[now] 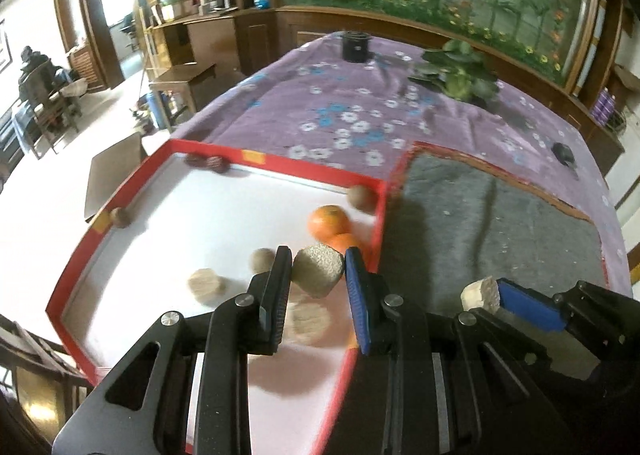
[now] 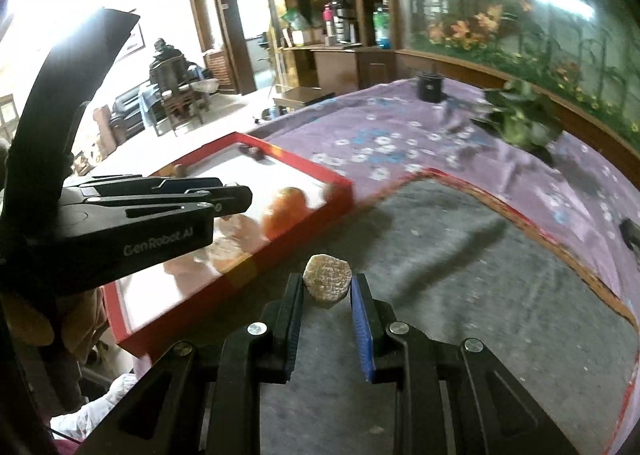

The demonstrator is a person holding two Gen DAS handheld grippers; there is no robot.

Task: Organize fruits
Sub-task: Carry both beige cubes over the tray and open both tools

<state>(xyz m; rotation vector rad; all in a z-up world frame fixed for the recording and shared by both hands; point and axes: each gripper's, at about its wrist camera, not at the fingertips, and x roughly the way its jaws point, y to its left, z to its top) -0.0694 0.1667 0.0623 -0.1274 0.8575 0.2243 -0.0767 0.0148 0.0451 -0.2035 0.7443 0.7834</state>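
Two tongs each grip a beige lump: the left tongs (image 1: pixel 318 269) are clamped on a ridged tan piece (image 1: pixel 318 271) above the red-rimmed white tray (image 1: pixel 280 166), just beside two oranges (image 1: pixel 329 221); the right tongs (image 2: pixel 326 287) pinch a smaller tan piece (image 2: pixel 327 279) over the grey mat (image 2: pixel 460 255) on the counter (image 1: pixel 360 95).

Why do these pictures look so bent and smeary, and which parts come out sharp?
Left wrist view: the fisheye lens bows the red tray edges; loose fruit is smeared by motion, while the left tongs and their beige piece stay crisp. Right wrist view: the oranges blur, window glare whitens the upper left, and the right tongs are sharp.
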